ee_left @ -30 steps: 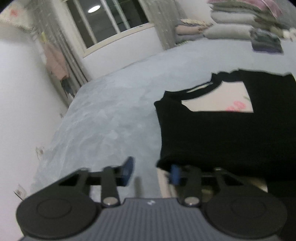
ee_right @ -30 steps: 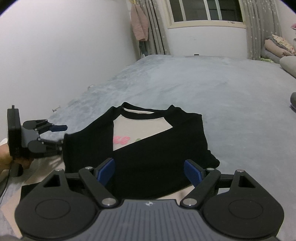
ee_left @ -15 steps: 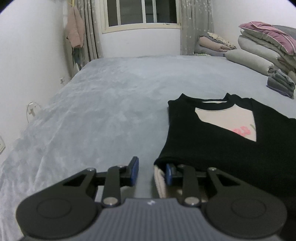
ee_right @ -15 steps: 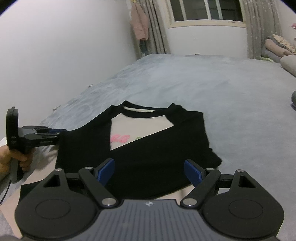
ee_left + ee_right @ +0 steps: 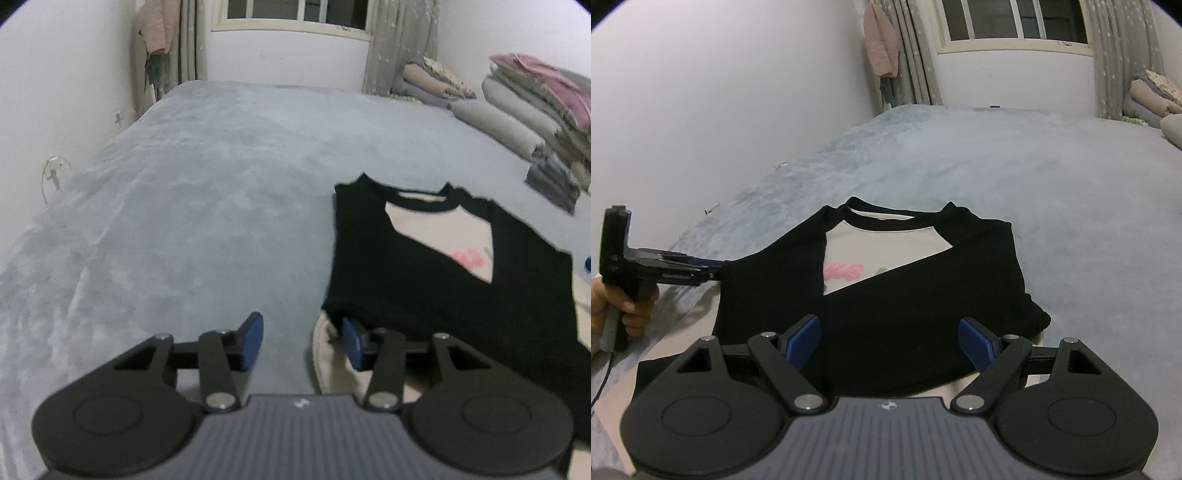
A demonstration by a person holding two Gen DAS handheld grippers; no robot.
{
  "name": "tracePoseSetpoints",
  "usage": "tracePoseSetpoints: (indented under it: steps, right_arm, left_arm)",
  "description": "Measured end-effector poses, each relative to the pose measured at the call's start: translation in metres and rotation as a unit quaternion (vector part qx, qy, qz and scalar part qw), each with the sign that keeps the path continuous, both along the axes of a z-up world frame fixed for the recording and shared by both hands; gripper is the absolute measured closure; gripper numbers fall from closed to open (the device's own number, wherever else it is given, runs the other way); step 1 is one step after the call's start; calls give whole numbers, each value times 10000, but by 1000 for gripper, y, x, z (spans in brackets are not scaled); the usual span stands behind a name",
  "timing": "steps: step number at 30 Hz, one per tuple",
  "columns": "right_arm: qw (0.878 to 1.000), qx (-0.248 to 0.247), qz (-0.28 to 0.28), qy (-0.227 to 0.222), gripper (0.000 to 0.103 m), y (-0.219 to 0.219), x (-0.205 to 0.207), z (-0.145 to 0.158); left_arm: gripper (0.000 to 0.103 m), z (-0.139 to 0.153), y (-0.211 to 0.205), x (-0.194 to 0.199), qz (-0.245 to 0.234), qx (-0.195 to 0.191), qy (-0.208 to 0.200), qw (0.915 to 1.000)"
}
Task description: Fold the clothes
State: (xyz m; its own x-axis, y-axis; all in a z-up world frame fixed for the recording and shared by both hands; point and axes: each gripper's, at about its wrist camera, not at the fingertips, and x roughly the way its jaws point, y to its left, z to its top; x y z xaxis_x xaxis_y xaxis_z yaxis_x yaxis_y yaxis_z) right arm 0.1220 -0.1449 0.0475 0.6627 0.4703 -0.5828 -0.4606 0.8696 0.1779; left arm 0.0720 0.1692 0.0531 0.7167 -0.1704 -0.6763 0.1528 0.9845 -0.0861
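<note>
Dim, even indoor light, soft blur, strong fisheye bending at edges.

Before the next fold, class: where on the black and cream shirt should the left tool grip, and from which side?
Probably the shirt at its near left corner, where the folded black sleeve edge lifts off the cream layer. Come in low from the left along the blanket; the left tool, open, already straddles that edge.

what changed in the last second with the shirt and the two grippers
The left gripper swung from a tilted view to level along the bed, at the left edge of the black and cream shirt, jaws open throughout and holding nothing. The shirt looks unmoved, both sleeves folded over the chest. The right gripper stayed open above the hem.
</note>
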Motion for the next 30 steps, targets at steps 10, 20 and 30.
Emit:
tracePoseSetpoints:
  steps: [10,20,30]
  right_arm:
    - [9999,-115,81,-7,21,10,-2,-1]
    - [9998,-171,53,34,21,10,0,-5]
    - [9983,502,236,153,21,5,-2,7]
  left_arm:
    - [32,13,-6,5,-120,-596,-327,9976]
    - [82,-14,-28,20,-52,75,-71,9999]
    - [87,-10,-16,22,141,-287,67,9995]
